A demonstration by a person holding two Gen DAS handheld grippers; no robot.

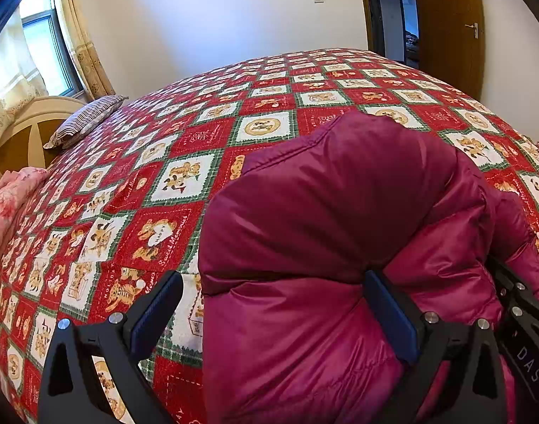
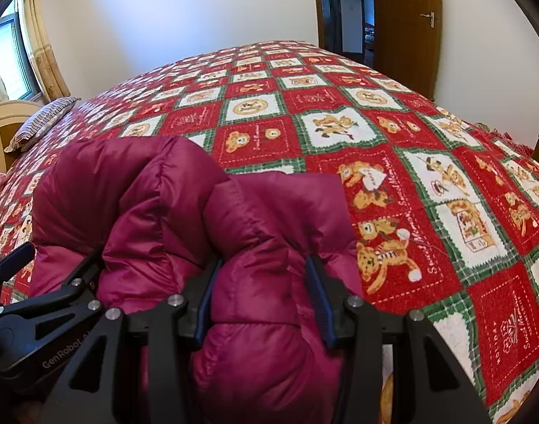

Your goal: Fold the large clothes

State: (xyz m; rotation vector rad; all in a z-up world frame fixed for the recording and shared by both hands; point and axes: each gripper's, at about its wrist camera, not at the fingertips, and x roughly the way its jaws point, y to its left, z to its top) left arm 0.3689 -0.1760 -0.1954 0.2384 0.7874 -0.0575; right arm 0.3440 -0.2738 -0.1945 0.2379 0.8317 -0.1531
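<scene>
A puffy magenta down jacket [image 1: 326,212] lies bunched (quilted, glossy) on the near edge of the bedspread [image 1: 205,134]. The right gripper [image 2: 265,282] clamps a fold; the left gripper [image 1: 273,300] gapes wide.

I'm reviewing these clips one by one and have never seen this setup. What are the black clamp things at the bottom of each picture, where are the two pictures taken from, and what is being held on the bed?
No robot here: a person holds one hand-held gripper in each hand, with a fisheye camera on each looking along its jaws. One picture is from the left gripper, the other from the right gripper.

A bed with a red teddy-bear bedspread carries a bunched magenta puffer jacket. A striped pillow lies at the head.

The right gripper's jaws squeeze a puffy fold of the jacket. The left gripper's jaws stand wide around the jacket's edge, with one pad clear of the fabric, so it isn't gripping.
</scene>
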